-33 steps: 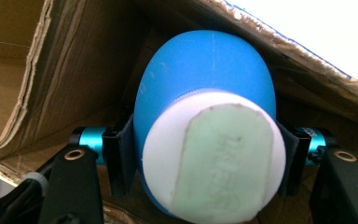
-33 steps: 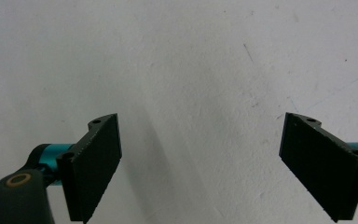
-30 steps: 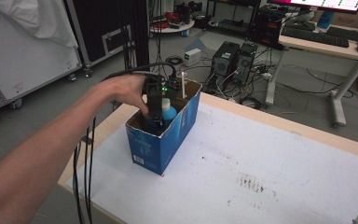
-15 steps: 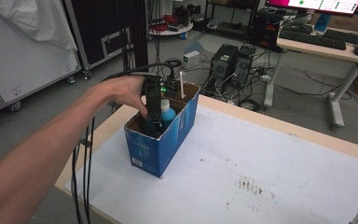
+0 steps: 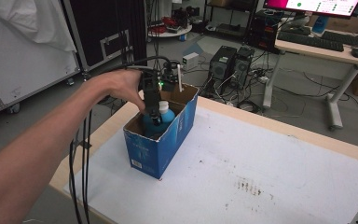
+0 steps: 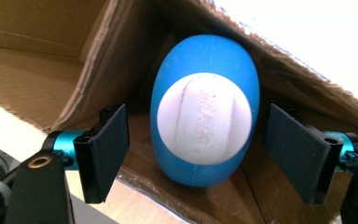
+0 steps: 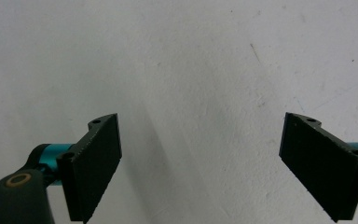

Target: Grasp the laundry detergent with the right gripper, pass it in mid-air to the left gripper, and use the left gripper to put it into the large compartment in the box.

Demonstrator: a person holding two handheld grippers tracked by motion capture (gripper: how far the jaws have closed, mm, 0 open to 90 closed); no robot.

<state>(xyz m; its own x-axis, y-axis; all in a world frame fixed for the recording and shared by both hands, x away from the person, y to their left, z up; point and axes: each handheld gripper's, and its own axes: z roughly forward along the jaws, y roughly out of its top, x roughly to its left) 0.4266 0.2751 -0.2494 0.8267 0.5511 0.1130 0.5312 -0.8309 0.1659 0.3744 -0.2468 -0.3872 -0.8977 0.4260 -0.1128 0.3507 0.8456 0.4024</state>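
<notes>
One bottle (image 6: pixel 204 109), one box (image 5: pixel 156 140).
My left tongs (image 6: pixel 198 149) have just been opening, pads clear of the bottle between them; right tongs (image 7: pixel 219 163) spread; cap lettering unreadable.

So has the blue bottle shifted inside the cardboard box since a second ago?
No. In the high view the blue bottle stands upright at the same spot against the box's near wall, as before.

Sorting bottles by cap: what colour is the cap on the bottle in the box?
White, on a blue bottle; the cap shows best in the left gripper view.
</notes>
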